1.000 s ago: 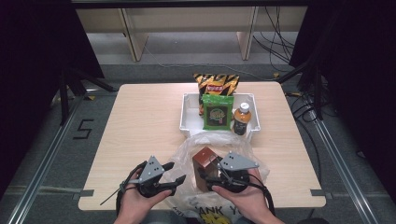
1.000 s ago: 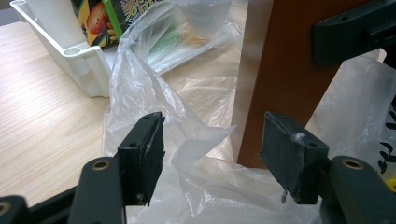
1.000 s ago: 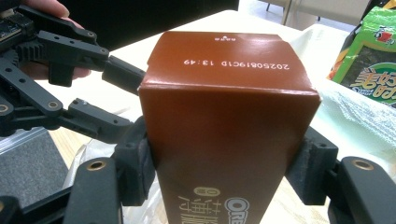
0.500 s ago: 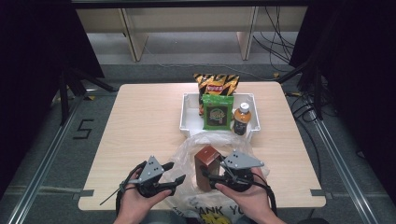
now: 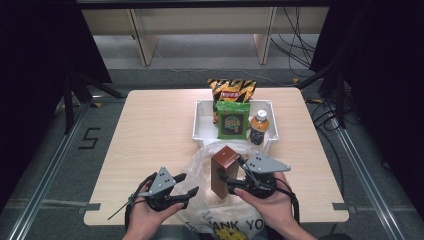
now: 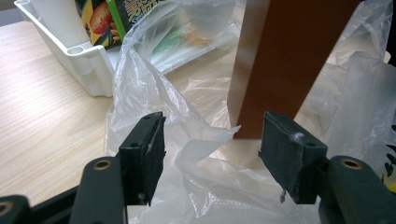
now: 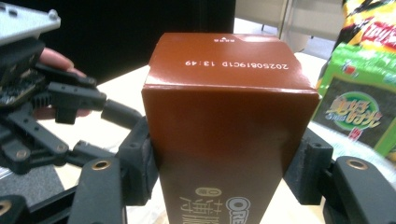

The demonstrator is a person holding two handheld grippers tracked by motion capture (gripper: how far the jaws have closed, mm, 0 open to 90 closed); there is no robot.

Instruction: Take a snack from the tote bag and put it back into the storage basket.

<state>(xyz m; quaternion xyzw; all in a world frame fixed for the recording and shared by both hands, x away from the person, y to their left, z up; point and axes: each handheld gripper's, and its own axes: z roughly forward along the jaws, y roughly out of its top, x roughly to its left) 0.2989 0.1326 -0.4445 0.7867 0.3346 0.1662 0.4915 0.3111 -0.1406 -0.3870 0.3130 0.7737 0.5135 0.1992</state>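
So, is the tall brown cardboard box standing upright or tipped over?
Upright: the tall brown cardboard box stands on its short end on the clear plastic bag, gripped by the right hand-held gripper.

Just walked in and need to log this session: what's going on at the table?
A person is working with two handheld grippers. The right gripper clamps a brown box, upright over a clear plastic bag at the near edge. The left gripper is open beside the bag's plastic. Behind, a white tray holds a green snack pack and a bottle.
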